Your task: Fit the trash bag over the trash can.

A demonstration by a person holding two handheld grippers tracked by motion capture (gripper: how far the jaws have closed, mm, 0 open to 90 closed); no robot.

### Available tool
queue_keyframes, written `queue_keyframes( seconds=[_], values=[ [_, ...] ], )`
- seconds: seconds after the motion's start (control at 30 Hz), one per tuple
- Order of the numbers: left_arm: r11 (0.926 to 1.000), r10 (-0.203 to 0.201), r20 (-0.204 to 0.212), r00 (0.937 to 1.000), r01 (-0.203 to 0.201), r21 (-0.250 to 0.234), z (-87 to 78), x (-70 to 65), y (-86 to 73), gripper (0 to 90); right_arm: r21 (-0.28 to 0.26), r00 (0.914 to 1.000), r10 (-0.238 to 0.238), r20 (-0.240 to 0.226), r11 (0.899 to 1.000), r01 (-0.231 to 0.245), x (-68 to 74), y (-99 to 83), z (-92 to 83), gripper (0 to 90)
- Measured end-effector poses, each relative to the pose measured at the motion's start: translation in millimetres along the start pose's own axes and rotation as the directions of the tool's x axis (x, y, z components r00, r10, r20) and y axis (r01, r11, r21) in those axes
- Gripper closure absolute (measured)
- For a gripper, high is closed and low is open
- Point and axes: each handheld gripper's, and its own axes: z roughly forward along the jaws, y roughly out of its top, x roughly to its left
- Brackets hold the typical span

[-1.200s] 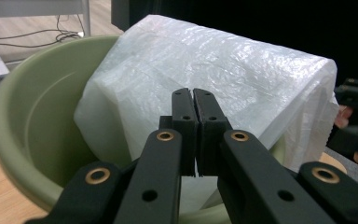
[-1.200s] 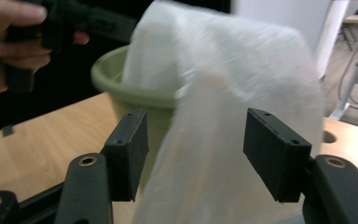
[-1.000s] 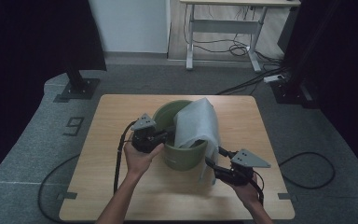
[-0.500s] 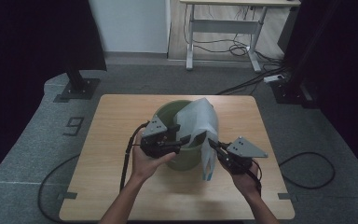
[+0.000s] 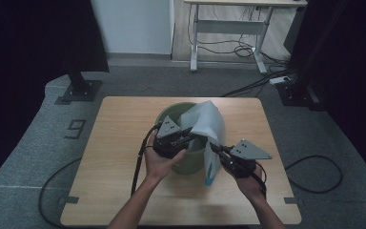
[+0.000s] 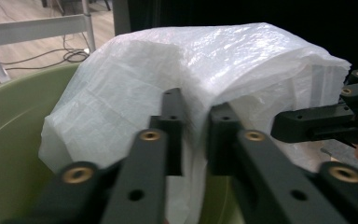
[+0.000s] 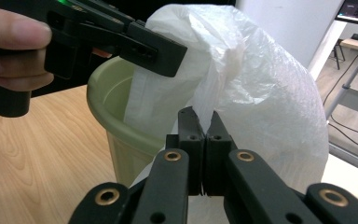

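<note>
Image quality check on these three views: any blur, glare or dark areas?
High view: dim, both sides fall to black, but the table is readable. Left gripper view: near tongs soft and out of focus; the white bag has bright sheen. Right gripper view: sharper, the bag mildly overexposed above the green bin.

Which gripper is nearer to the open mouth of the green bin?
Left. The left gripper reaches over the green bin's rim, pinching the white bag. The right gripper holds the bag outside the bin's wall.
</note>
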Motion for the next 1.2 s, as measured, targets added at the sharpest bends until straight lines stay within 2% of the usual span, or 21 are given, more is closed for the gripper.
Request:
queue_keyframes(
  seconds=[0.07, 0.13, 0.17, 0.3, 0.33, 0.37, 0.4, 0.43, 0.53, 0.6, 0.67, 0.73, 0.77, 0.93, 1.0, 1.07, 1.2],
  values=[
    [0.9999, -0.007, 0.021, 0.9998, 0.007, -0.015, -5.2, 4.2, -0.8, 86.2, -0.008, 0.9999, 0.007, -0.013, 1.000, -0.007, -0.8, -1.0, -2.7, 83.7],
    [0.9996, -0.013, 0.022, 0.9997, 0.013, -0.024, -7.4, 5.8, -1.1, 88.5, -0.018, 0.9988, 0.010, -0.048, 1.000, -0.010, -1.1, -1.8, -5.5, 80.6],
    [0.9987, -0.028, 0.031, 0.9991, 0.029, -0.041, -11.4, 9.0, -1.3, 89.0, -0.027, 0.9976, 0.008, -0.069, 1.000, -0.010, -1.0, -2.1, -7.1, 79.1],
    [0.9977, -0.032, 0.025, 0.9992, 0.034, -0.059, -17.9, 13.0, -0.7, 89.6, -0.049, 0.9945, 0.019, -0.103, 0.998, -0.024, -1.8, -3.1, -12.7, 72.2],
    [0.9977, -0.032, 0.025, 0.9992, 0.034, -0.059, -17.9, 13.0, -0.7, 89.6, -0.049, 0.9945, 0.019, -0.103, 0.998, -0.024, -1.8, -3.1, -12.7, 72.2],
    [0.9973, -0.038, 0.023, 0.9990, 0.040, -0.062, -21.7, 16.4, -1.3, 89.6, -0.060, 0.9948, 0.024, -0.099, 0.998, -0.030, -2.7, -4.2, -16.9, 66.4],
    [0.9973, -0.038, 0.023, 0.9990, 0.040, -0.062, -21.7, 16.4, -1.3, 89.6, -0.060, 0.9948, 0.024, -0.099, 0.998, -0.030, -2.7, -4.2, -16.9, 66.4],
    [0.9969, -0.044, 0.018, 0.9989, 0.045, -0.064, -26.0, 20.8, -2.5, 89.7, -0.077, 0.9956, 0.035, -0.088, 0.996, -0.042, -5.4, -6.1, -22.7, 60.1],
    [0.9965, -0.050, 0.013, 0.9987, 0.051, -0.067, -30.5, 24.9, -4.2, 89.7, -0.099, 0.9953, 0.061, -0.075, 0.993, -0.068, -10.8, -9.4, -29.6, 56.4],
    [0.9966, -0.047, 0.003, 0.9989, 0.047, -0.067, -36.5, 29.4, -6.5, 89.6, -0.117, 0.9926, 0.107, -0.058, 0.987, -0.113, -21.8, -16.5, -39.3, 52.8],
    [0.9968, -0.045, 0.003, 0.9990, 0.045, -0.067, -38.1, 30.7, -7.0, 89.6, -0.119, 0.9920, 0.118, -0.044, 0.985, -0.123, -25.6, -19.7, -42.4, 51.8],
    [0.9962, -0.051, -0.004, 0.9987, 0.051, -0.071, -42.6, 35.1, -9.2, 89.6, -0.115, 0.9901, 0.140, -0.010, 0.983, -0.140, -34.4, -26.9, -46.8, 49.3],
    [0.9956, -0.058, -0.006, 0.9983, 0.057, -0.075, -46.1, 39.7, -11.3, 89.6, -0.122, 0.9838, 0.179, -0.010, 0.976, -0.179, -43.6, -34.0, -49.7, 48.1],
    [0.9905, -0.104, -0.016, 0.9945, 0.102, -0.092, -58.1, 56.2, -18.8, 89.6, -0.095, 0.9738, 0.226, 0.027, 0.970, -0.222, -58.8, -46.8, -46.2, 40.0],
    [0.9890, -0.115, -0.020, 0.9932, 0.112, -0.096, -59.9, 59.6, -20.1, 89.6, -0.086, 0.9699, 0.243, 0.016, 0.967, -0.241, -61.8, -51.7, -41.8, 38.6],
    [0.9855, -0.143, -0.040, 0.9889, 0.139, -0.098, -64.2, 69.7, -23.9, 89.6, -0.074, 0.9672, 0.254, 0.006, 0.965, -0.253, -61.5, -56.4, -36.8, 36.8],
    [0.9827, -0.162, -0.056, 0.9852, 0.156, -0.099, -67.0, 76.9, -26.0, 89.6, -0.053, 0.9660, 0.258, -0.018, 0.965, -0.259, -56.7, -64.0, -28.6, 35.2]
  ],
)
